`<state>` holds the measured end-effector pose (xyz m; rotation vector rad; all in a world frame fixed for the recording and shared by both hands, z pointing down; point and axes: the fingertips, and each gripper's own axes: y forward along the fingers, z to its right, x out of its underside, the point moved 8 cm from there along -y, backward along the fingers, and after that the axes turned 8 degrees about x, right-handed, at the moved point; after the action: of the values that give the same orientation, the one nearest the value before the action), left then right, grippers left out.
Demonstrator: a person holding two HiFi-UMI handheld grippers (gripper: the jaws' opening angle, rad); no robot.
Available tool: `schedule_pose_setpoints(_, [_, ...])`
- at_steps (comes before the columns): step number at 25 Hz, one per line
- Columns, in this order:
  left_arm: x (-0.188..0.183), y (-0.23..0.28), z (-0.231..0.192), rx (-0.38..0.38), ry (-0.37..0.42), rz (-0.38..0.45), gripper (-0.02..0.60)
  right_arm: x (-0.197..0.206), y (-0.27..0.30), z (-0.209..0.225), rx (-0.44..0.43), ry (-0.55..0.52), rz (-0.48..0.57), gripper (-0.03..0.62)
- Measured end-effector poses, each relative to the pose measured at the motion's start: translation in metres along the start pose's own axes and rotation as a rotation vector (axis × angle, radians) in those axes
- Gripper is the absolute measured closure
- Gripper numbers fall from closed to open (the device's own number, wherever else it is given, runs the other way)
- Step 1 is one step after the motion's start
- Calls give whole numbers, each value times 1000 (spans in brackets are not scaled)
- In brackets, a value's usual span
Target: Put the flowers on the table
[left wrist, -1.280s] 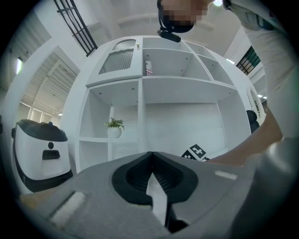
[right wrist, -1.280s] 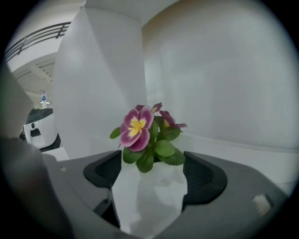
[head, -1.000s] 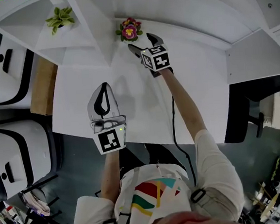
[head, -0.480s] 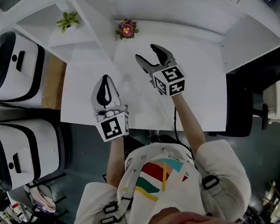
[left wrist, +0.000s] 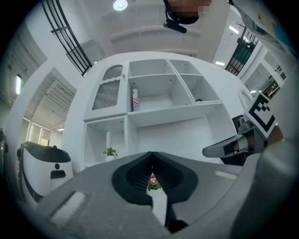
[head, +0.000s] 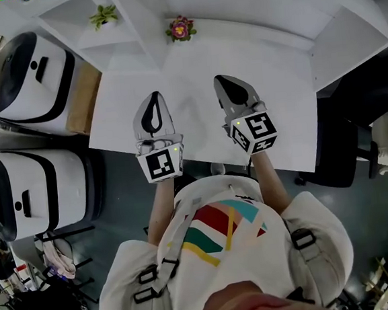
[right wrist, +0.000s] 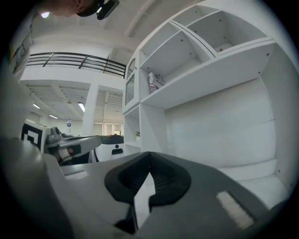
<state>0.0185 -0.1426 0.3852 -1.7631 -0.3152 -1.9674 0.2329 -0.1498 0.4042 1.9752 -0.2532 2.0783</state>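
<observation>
A small pot of pink and yellow flowers (head: 181, 29) stands on the white table (head: 284, 109) at its far edge, against the shelf unit. In the left gripper view the flowers (left wrist: 152, 181) show far off, through the gap behind the closed jaws. My left gripper (head: 154, 97) is shut and empty over the table's near left part. The right gripper (head: 224, 81) is also shut and empty, over the near middle, well short of the flowers. Each gripper view shows its own gripper shut, the left gripper (left wrist: 151, 155) and the right gripper (right wrist: 149, 156), with nothing held.
A green plant (head: 103, 16) sits in a low shelf compartment at the far left. Two white rounded machines (head: 25, 78) (head: 28, 192) stand left of the table beside a wooden panel (head: 84, 100). A black chair (head: 354, 137) is at the right.
The right gripper has drawn back from beside the flowers toward the table's near edge, and its jaws have gone from open to shut. The left gripper has stayed shut.
</observation>
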Motion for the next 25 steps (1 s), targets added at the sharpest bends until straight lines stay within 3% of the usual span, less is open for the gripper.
schedule_pose_setpoints(13, [-11,-1,6,-11,0,23,577,8,-24,-4,32,-93,-12,594])
schedule_pose_setpoints(25, [-6,-3,3,-9,-8,24,577,8,-30,-6,35,-86,-8,594])
